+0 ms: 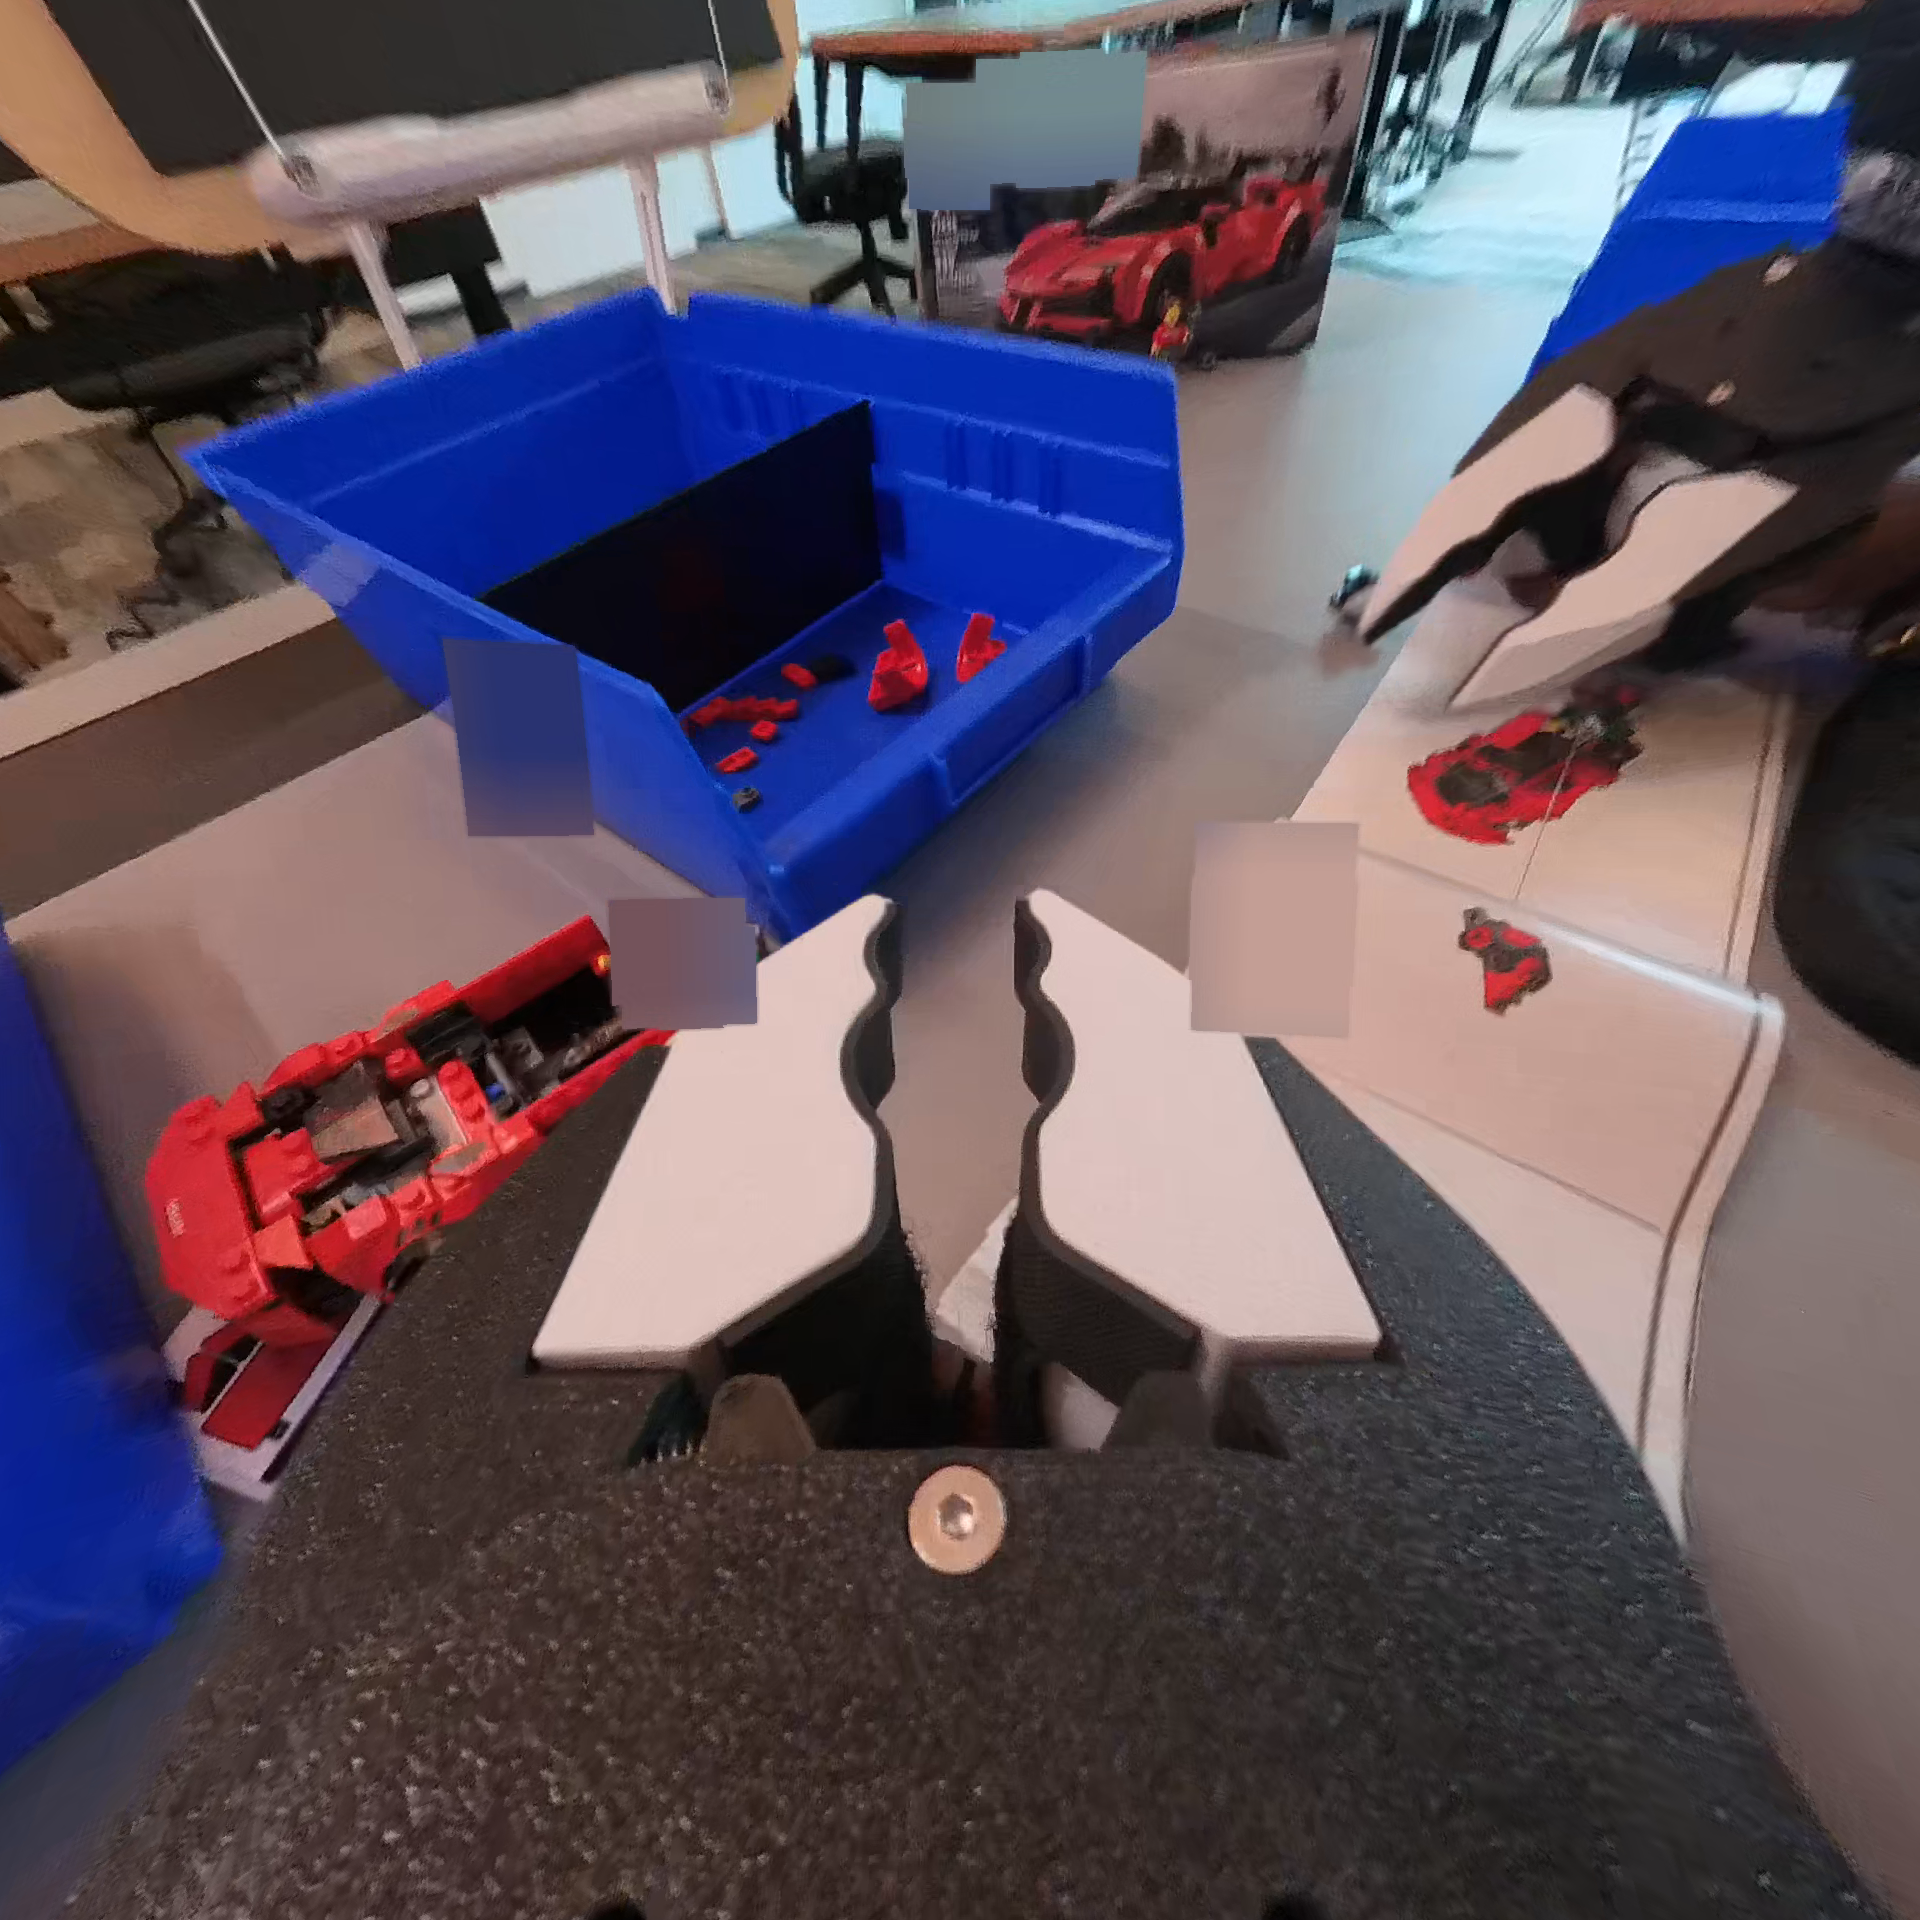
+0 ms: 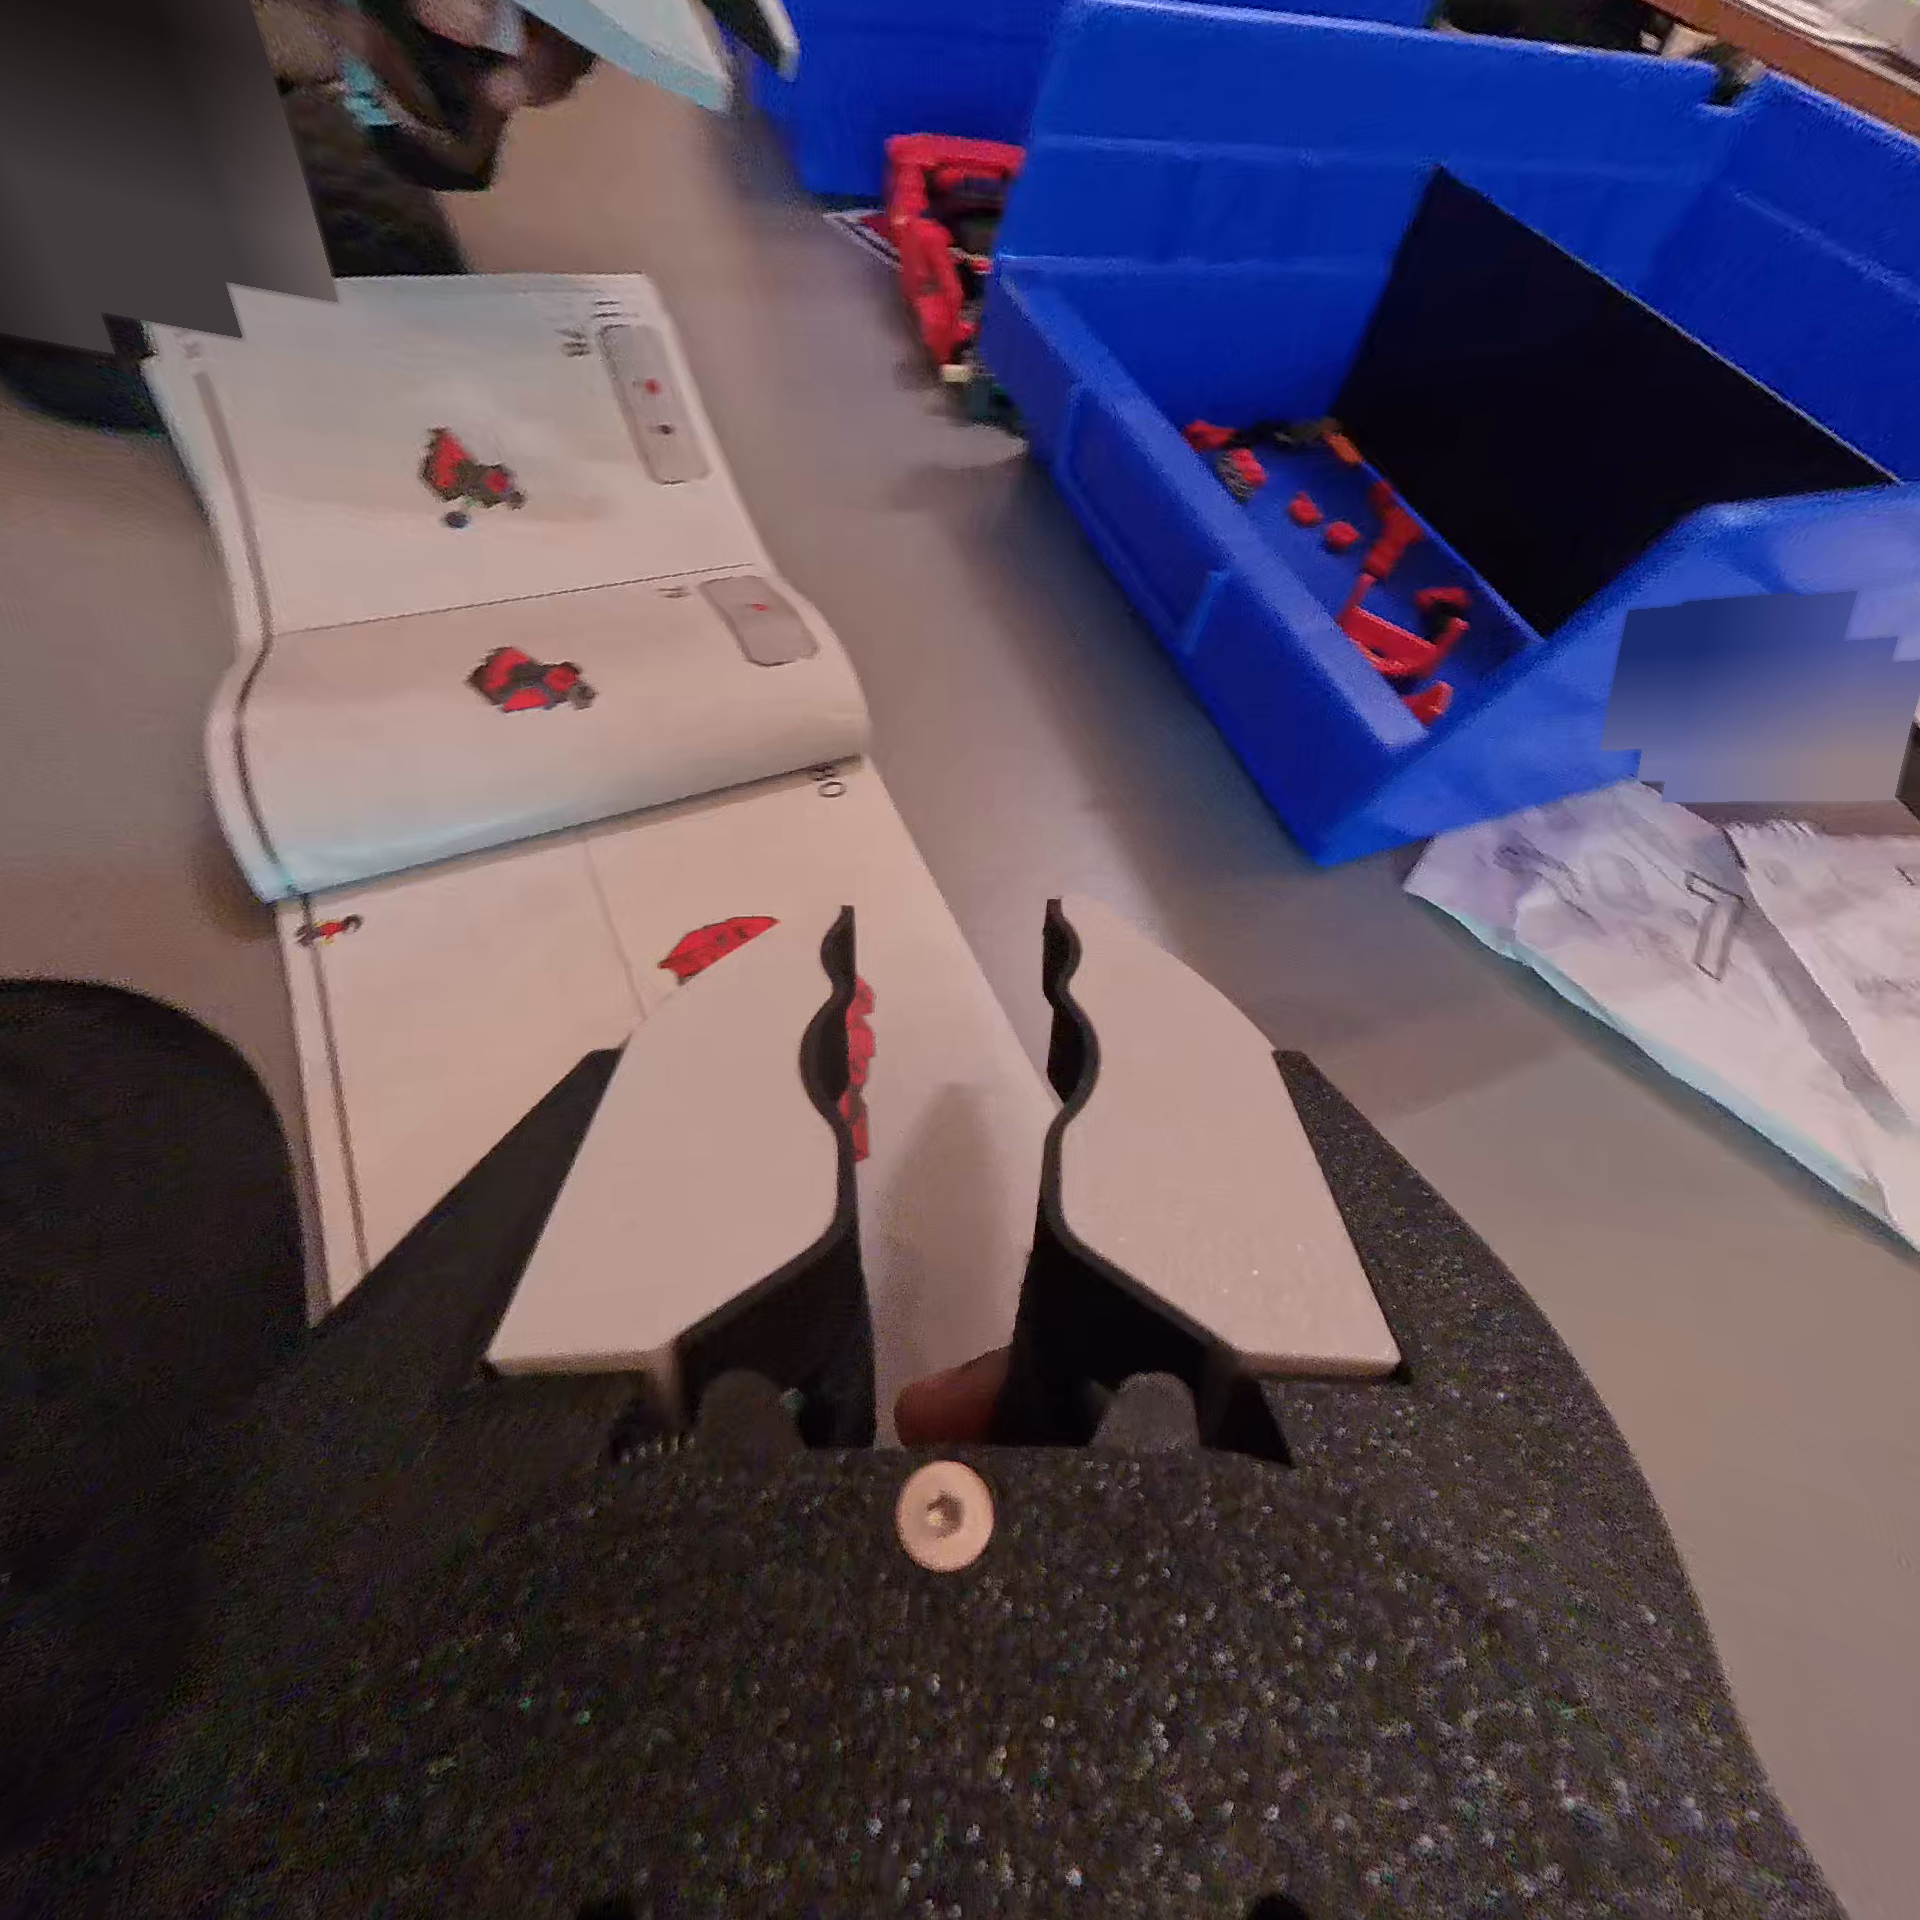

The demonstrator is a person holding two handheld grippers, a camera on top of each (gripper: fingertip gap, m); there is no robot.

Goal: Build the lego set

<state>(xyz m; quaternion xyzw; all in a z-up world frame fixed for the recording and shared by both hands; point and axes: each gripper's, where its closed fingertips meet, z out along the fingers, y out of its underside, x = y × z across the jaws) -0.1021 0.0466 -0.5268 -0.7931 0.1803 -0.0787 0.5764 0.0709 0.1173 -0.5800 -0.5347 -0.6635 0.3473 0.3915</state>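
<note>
— Two grippers, both empty. The left gripper (image 1: 954, 914) has its jaws parted with a narrow gap and nothing between them; it hangs over the table (image 1: 260, 935), just short of the bin (image 1: 1039, 748).

— And the right one?

— The right gripper (image 2: 951, 914) is parted a little wider, also holding nothing. It hovers over the lower page of the open manual (image 2: 499, 727). From the left wrist view you see it off to the right, tips tilted down toward the same manual.

— Where is the car?

— The car (image 1: 343, 1143), half built and red, lies on the table left of the left gripper, its nose resting on a small printed sheet. From the right wrist view it shows beyond the bin's far corner, blurred.

— Loose parts?

— Small red bricks (image 2: 1382, 603) and a few dark ones lie in the bin's front compartment, ahead of a black divider (image 1: 717, 561). The rear compartment's contents cannot be made out.

— Anything else?

— The set's box (image 1: 1143, 260) stands upright behind the bin. Crumpled papers (image 2: 1714, 966) lie on the table beside the bin's near corner. More blue bins sit at the edges.
</note>
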